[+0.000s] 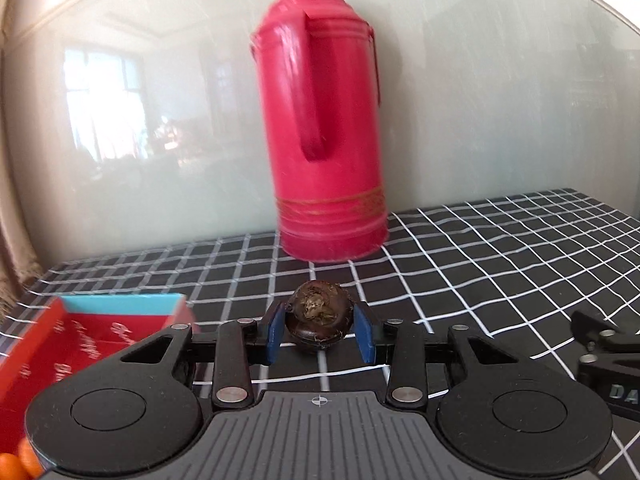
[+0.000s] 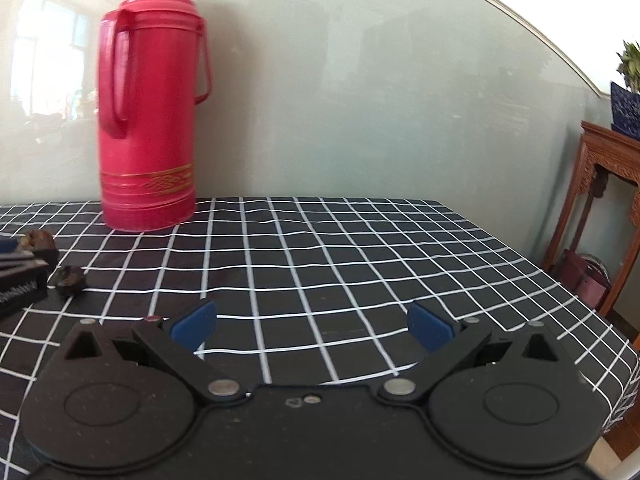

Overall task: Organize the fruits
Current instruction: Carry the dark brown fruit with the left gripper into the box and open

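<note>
My left gripper (image 1: 320,330) is shut on a dark brown water chestnut (image 1: 319,316), held between its blue pads above the checked cloth. A red box with a blue rim (image 1: 72,344) lies at the lower left of the left wrist view, with small orange fruits (image 1: 16,460) at the bottom left corner. My right gripper (image 2: 312,322) is open and empty over the cloth. In the right wrist view the left gripper holds its chestnut (image 2: 38,240) at the far left, and a second water chestnut (image 2: 70,278) lies on the cloth beside it.
A tall red thermos (image 1: 324,128) stands at the back of the table against the glossy wall; it also shows in the right wrist view (image 2: 150,104). The black-and-white checked tablecloth (image 2: 360,248) covers the table. A carved wooden stand (image 2: 600,200) is beyond the right edge.
</note>
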### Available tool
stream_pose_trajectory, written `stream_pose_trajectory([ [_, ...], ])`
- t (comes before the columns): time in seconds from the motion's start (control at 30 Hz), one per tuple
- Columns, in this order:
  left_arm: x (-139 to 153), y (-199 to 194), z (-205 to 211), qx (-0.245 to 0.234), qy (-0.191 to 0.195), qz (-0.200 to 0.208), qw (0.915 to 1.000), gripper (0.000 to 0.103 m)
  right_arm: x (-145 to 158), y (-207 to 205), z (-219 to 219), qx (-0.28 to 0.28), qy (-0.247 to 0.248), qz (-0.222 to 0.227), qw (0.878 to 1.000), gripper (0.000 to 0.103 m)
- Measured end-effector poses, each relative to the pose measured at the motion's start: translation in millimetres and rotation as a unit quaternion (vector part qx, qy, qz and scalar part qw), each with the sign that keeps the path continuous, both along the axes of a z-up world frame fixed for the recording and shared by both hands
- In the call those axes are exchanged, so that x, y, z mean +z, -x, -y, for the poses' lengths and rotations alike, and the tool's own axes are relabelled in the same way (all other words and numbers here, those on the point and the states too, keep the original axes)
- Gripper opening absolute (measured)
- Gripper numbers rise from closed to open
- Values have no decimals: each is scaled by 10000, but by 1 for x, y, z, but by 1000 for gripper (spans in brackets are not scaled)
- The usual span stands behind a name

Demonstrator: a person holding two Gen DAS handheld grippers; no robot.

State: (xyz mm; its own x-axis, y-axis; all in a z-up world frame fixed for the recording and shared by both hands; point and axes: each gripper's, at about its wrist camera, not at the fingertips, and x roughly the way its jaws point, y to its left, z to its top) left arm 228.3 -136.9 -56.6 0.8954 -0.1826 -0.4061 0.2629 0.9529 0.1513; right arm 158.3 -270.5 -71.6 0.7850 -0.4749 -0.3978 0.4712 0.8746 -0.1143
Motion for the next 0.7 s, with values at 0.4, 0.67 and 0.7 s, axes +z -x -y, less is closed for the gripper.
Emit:
stream_pose_trajectory([
  [0.4, 16, 24, -68, 767, -131, 316, 9965, 38, 5, -9, -38, 534, 86, 44, 9985, 96],
  [0.67, 9, 17, -131, 1720, -148, -34, 9850, 38, 8, -17, -72, 970, 139, 59, 9952, 96],
  [0.7, 7, 16, -137, 1795, -144, -88, 9836, 38, 9, -18, -77, 1022, 148, 61, 9946, 96],
])
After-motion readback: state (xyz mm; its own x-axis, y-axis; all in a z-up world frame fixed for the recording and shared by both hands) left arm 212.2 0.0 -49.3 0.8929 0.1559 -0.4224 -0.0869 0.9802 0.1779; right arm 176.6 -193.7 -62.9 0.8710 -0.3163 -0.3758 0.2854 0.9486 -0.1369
